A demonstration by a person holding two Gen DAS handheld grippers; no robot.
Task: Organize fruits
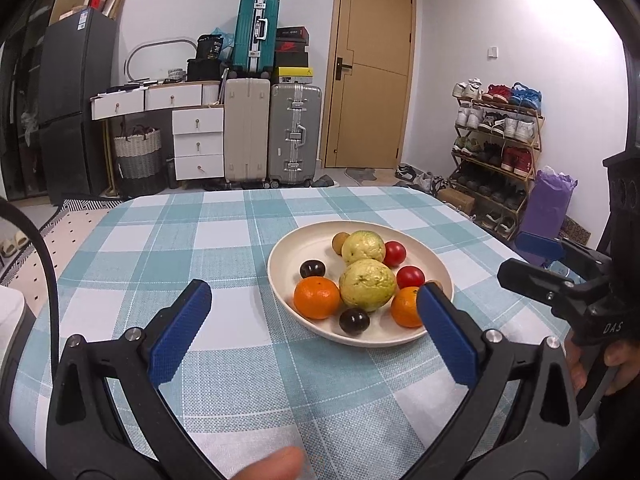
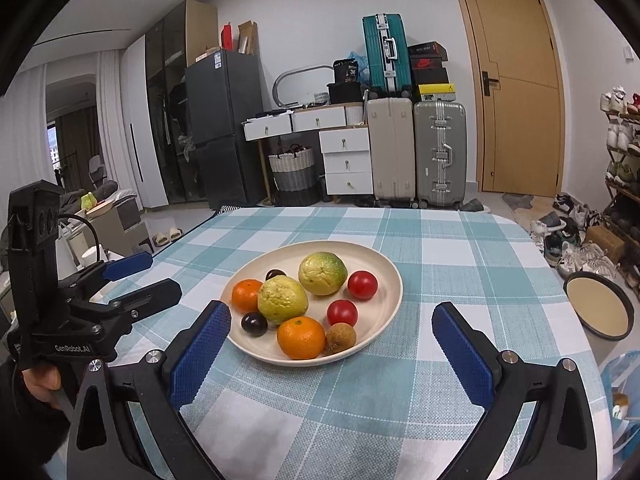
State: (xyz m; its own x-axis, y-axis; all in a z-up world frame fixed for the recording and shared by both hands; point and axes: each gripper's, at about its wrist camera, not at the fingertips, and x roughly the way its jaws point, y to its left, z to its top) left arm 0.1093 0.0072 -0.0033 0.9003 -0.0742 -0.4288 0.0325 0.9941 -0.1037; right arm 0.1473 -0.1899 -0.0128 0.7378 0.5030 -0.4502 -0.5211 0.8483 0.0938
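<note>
All the fruit sits heaped on the round cream plate at frame centre, on the checked tablecloth. Both the left gripper and right gripper hang low in frame, claws spread apart and empty. That fits either fruit gathered or fruit awaiting sorting, so the step stays unsettled.

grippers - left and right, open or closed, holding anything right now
Left gripper: open, holding nothing, above the tablecloth short of the plate.
Right gripper: open, holding nothing, in front of the same plate.

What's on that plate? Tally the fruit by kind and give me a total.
Guavas: 2
Oranges: 2
Red tomatoes: 2
Dark round fruits: 2
Brown longans: 2 (only one shows in the right wrist view)
Total: 10
</note>
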